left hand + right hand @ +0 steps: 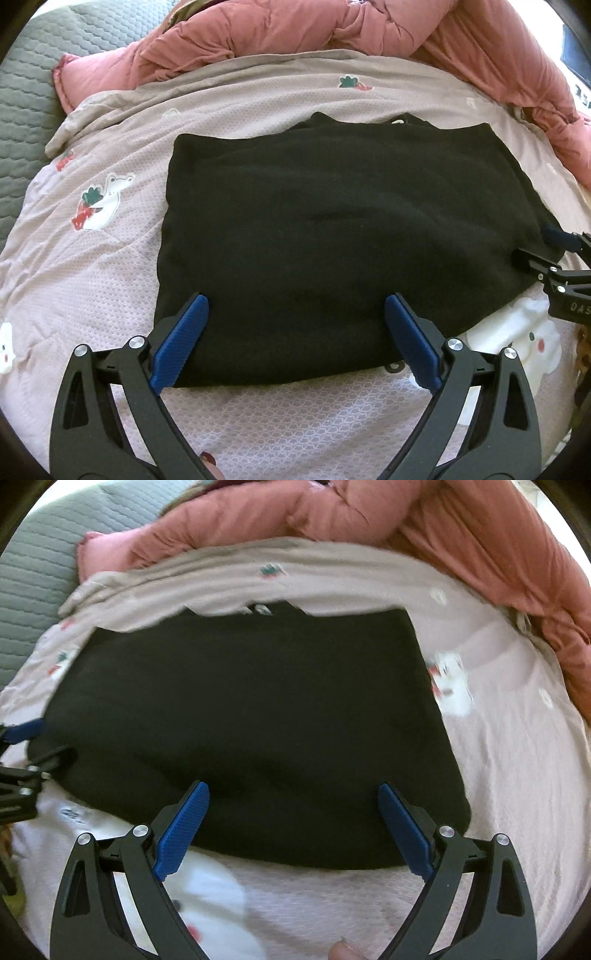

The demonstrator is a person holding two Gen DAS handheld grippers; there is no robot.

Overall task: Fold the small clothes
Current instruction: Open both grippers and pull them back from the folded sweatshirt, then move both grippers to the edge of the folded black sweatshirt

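Note:
A black garment [332, 243] lies folded into a flat rectangle on the pink patterned bed sheet [92, 277]; it fills the middle of the right wrist view [251, 720] too. My left gripper [295, 339] is open and empty, its blue pads over the garment's near edge. My right gripper [293, 823] is open and empty over the garment's near edge further right; it also shows at the right edge of the left wrist view [550, 251], beside the garment's right corner. The left gripper shows at the left edge of the right wrist view [26, 738].
A salmon pink quilt [332, 29] is bunched along the far side and right. A grey quilted cover [26, 92] lies at the far left. The sheet has white cartoon animal prints [99, 203].

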